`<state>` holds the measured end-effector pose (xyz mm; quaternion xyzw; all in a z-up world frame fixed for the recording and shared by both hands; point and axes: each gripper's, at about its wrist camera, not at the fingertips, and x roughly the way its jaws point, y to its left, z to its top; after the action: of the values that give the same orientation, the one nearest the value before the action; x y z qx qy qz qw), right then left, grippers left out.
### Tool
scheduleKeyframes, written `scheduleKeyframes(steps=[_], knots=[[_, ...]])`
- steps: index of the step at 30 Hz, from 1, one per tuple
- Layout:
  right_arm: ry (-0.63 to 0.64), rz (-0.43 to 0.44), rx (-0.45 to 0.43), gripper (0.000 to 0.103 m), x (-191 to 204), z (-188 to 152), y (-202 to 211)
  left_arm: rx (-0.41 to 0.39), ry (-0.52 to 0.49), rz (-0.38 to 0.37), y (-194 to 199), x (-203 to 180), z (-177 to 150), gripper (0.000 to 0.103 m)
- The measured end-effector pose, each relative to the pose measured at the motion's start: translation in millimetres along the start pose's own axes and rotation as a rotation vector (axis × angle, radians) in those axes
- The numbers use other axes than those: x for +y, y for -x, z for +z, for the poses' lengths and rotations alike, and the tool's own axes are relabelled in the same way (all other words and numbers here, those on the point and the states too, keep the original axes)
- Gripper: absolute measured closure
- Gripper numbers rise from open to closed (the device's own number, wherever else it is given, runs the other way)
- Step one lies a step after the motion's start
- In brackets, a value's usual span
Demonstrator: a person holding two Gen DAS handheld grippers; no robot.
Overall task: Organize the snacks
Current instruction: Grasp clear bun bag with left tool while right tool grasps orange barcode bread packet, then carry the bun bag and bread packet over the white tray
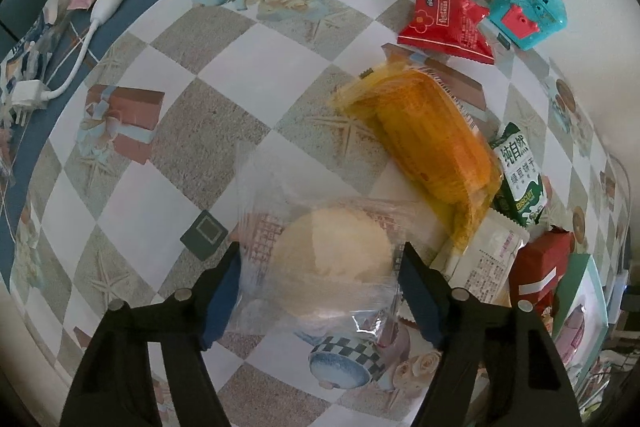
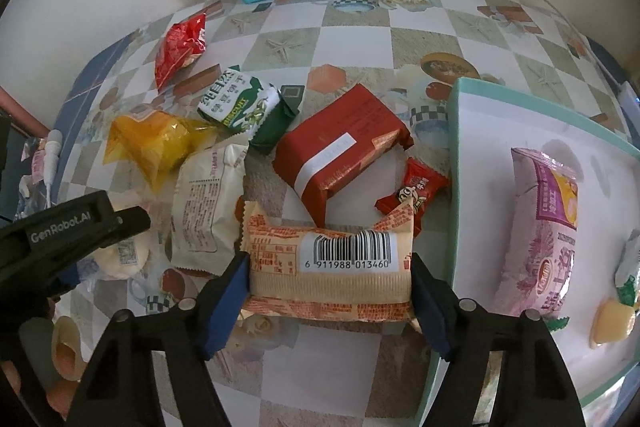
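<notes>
Your right gripper (image 2: 330, 275) is clamped across the orange barcode packet (image 2: 328, 263), one blue pad on each short end, and the packet fills the gap between them. It looks light but springy: a puffed, sealed wrapper around something firm. The film is glossy, so it may slide if you squeeze only the air cushion. Grip through the middle band where the contents sit, not on the crimped edges. The white tray (image 2: 480, 155) lies just to the right of this gripper, already holding a long pink packet (image 2: 540, 227) and a small yellow sweet (image 2: 612, 323).

Your left gripper (image 1: 320, 267) straddles the clear-wrapped pale round bun (image 1: 332, 259). Its pads (image 1: 224, 291) touch the loose film on both sides, but whether they pinch the bun itself or only the wrapper, you cannot tell from here. Judge the bun as very soft and easily crushed, with a slack, slippery bag around it. Close gently on the widest part of the bun, since a hold on the film alone would likely let it swing or slip.

Ahead and right of the left gripper lie the yellow packet (image 1: 432, 143), the green biscuit pack (image 1: 520, 175) and the white packet (image 1: 488, 259), crowded together and touching. All seem light.
</notes>
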<state>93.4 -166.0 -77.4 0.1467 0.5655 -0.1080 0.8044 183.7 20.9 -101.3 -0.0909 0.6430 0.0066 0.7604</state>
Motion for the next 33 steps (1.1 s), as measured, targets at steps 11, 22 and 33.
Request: scheduleKeyframes(steps=[11,22,33], knots=[[-0.043,0.055,-0.018,0.028,-12.8,-0.7,22.1,-0.016,-0.008,-0.016,15.8,2.4,4.1,0.034],[-0.090,0.098,-0.067,0.028,-22.2,-2.3,58.3,-0.087,-0.006,-0.047,64.1,1.5,-0.5,0.034],[-0.135,0.091,-0.121,0.028,-37.9,-2.2,91.6,-0.194,-0.041,-0.063,106.9,-14.5,-11.2,0.034]])
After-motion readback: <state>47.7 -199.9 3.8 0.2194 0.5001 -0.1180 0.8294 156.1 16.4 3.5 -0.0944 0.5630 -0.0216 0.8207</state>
